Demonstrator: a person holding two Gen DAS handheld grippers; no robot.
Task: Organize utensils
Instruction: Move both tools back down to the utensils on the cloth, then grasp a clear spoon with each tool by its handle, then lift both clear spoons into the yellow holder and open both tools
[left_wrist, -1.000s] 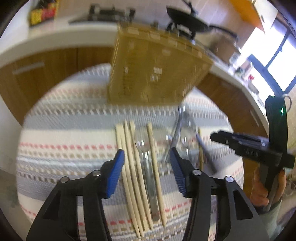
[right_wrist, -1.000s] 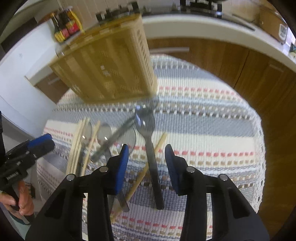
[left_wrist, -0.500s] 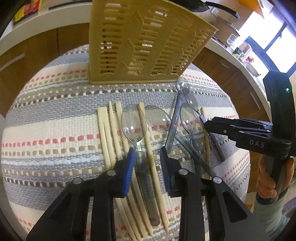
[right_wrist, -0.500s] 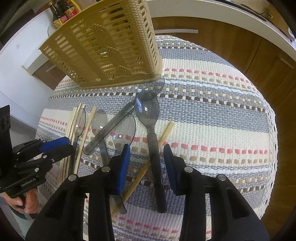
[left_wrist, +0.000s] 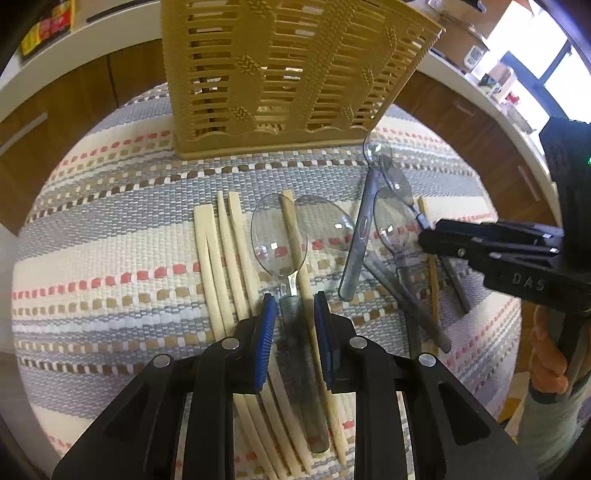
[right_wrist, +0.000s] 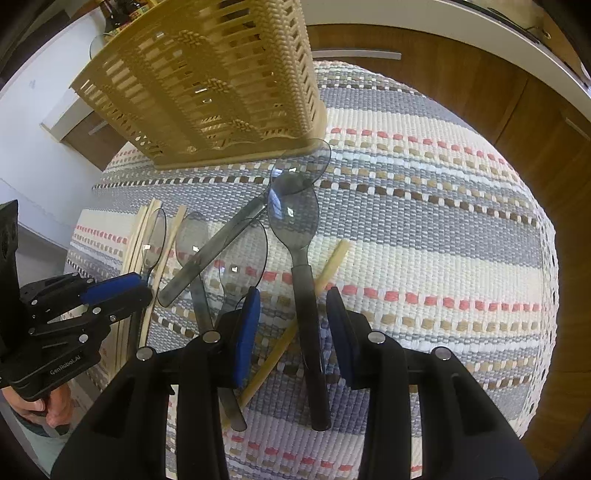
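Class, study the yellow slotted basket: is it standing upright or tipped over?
Upright. The basket stands on its flat base on the striped cloth, with its walls rising.

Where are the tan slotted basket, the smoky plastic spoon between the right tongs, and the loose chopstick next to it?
Tan slotted plastic basket (right_wrist: 207, 92): right wrist view, front wall.
Smoky-grey plastic spoon (right_wrist: 295, 218): right wrist view, bowl.
Pale wooden chopstick (right_wrist: 332, 266): right wrist view, upper end.

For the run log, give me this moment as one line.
left gripper: closing around clear spoon handle | right gripper: closing around dark spoon handle | basket: upright
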